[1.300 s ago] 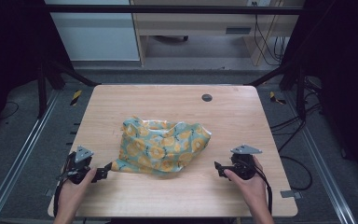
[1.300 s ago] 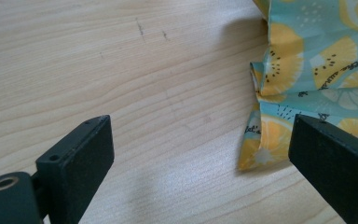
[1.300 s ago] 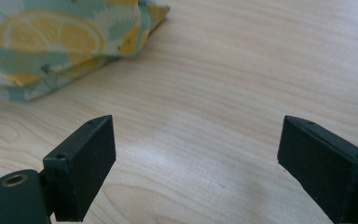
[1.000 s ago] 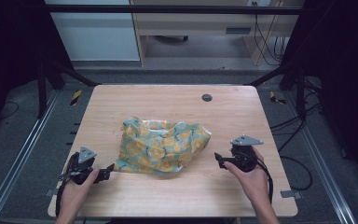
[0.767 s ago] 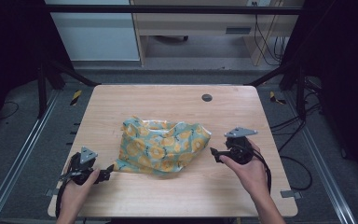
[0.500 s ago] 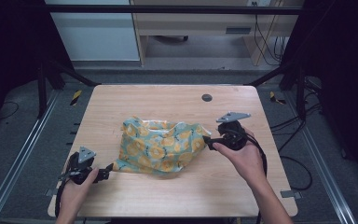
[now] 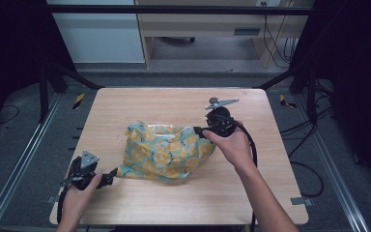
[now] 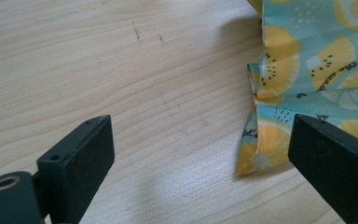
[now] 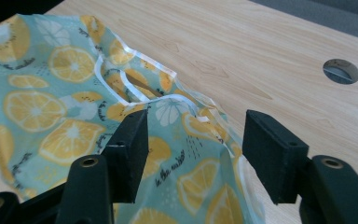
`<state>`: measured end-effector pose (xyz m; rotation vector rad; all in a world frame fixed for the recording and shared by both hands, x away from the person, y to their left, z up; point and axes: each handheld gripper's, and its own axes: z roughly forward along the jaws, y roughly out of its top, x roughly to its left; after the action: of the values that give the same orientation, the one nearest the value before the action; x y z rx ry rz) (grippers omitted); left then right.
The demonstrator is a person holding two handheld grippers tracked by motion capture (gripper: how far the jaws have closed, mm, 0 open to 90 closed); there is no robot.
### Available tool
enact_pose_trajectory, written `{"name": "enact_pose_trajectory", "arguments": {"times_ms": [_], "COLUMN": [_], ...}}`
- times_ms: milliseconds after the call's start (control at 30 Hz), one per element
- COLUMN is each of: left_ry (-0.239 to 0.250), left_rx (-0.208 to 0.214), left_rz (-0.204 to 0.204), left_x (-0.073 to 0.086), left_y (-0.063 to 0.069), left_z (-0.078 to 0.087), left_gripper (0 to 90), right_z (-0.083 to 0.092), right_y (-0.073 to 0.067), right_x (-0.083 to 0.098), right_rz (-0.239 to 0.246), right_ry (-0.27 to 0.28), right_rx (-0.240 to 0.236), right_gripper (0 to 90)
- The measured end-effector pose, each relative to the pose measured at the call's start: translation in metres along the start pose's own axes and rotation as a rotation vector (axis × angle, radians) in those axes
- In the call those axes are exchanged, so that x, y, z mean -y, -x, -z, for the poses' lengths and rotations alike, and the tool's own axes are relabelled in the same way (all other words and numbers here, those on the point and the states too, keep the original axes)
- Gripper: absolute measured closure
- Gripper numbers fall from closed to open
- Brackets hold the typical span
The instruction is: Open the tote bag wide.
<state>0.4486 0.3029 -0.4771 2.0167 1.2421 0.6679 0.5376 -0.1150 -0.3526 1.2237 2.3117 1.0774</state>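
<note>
Layout on the table [image 7: 174,101], high view. A crumpled cloth bag [image 7: 166,152] lies on the table near its middle, slightly toward the near edge. The left gripper [image 7: 107,179] rests at the near left, jaws spread wide, just beside the bag's near-left corner; in the left gripper view that corner [image 8: 256,154] lies between the jaws, next to the right one. The right gripper [image 7: 200,131] sits at the bag's far right edge, jaws apart, fabric [image 9: 191,140] between them. A round hole [image 9: 340,71] lies in the tabletop behind the right gripper.
</note>
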Motion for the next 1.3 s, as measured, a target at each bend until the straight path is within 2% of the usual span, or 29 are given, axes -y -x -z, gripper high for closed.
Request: {"name": "enact_pose_trajectory", "arguments": {"times_ms": [300, 333, 500, 533, 567, 633, 833, 1067, 1200, 1233, 1300], "left_ry": [0.000, 0.002, 0.000, 0.000, 0.002, 0.005, 0.007, 0.018, 0.026, 0.032, 0.034], "left_rx": [0.002, 0.002, 0.002, 0.002, 0.001, 0.000, 0.000, 0.005, 0.009, 0.012, 0.015], "left_rz": [-0.006, -0.004, -0.006, -0.006, -0.004, -0.001, 0.000, -0.002, 0.001, 0.002, 0.003], "left_x": [-0.001, -0.001, -0.001, -0.001, -0.001, -0.001, -0.001, -0.002, -0.003, -0.003, -0.004], "left_y": [0.001, 0.001, 0.001, 0.001, 0.001, 0.001, 0.000, 0.002, 0.003, 0.004, 0.004], "left_z": [-0.001, -0.001, -0.001, -0.001, -0.001, -0.001, 0.000, 0.001, 0.003, 0.005, 0.005], "left_gripper": [6.7, 6.7, 6.7, 6.7, 6.7, 6.7, 6.8, 6.9, 6.9, 7.0, 7.4], "right_z": [-0.026, -0.028, -0.030, -0.030, -0.029, -0.026, -0.012, 0.017, 0.031, 0.039, 0.047], "right_y": [0.000, 0.000, -0.003, -0.003, -0.005, -0.007, -0.018, -0.036, -0.045, -0.054, -0.062], "right_x": [0.000, 0.001, 0.002, 0.002, 0.002, 0.002, 0.002, 0.003, 0.003, 0.005, 0.009], "right_rz": [-0.029, -0.018, 0.011, 0.011, 0.019, 0.027, 0.061, 0.097, 0.114, 0.137, 0.158], "right_ry": [-0.060, -0.070, -0.106, -0.106, -0.099, -0.081, -0.012, 0.108, 0.147, 0.160, 0.179], "right_rx": [0.009, 0.014, 0.000, 0.000, -0.009, -0.019, -0.051, -0.104, -0.134, -0.150, -0.170], "right_gripper": [43.1, 45.9, 73.2, 73.2, 84.5, 88.9, 90.0, 90.0, 90.0, 90.0, 90.0]}}
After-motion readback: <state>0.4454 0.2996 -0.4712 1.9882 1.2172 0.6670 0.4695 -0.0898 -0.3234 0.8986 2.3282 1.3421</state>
